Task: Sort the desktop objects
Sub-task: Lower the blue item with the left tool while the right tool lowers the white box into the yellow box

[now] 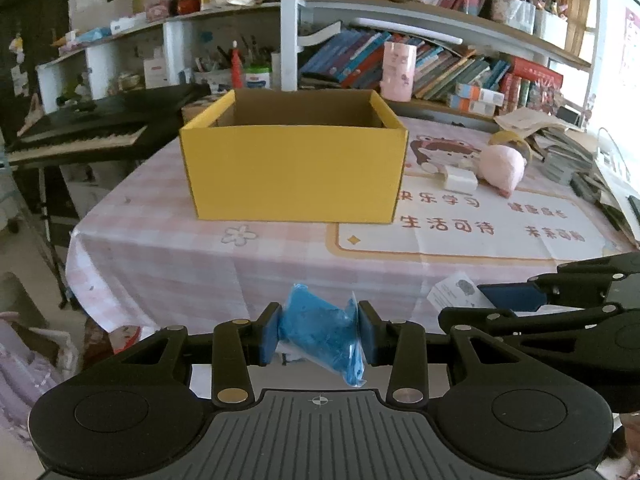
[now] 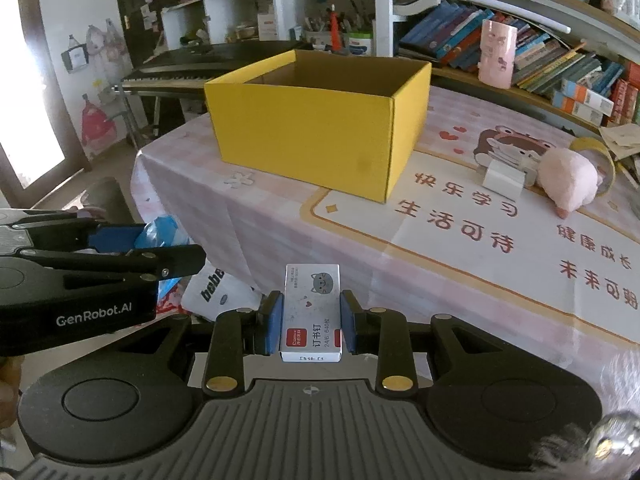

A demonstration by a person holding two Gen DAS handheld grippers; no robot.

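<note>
My left gripper is shut on a blue bag in clear plastic, held in front of the table's near edge. The right gripper is shut on a small white staple box with a grey cat print. An open yellow cardboard box stands on the pink checked tablecloth beyond both grippers, also seen from the right wrist as the yellow box. The right gripper shows at the right of the left wrist view, and the left gripper at the left of the right wrist view.
A pink plush toy, a small white box and a yellow tape roll lie right of the yellow box. Bookshelves stand behind the table, a black keyboard to its left. A white plastic bag lies below.
</note>
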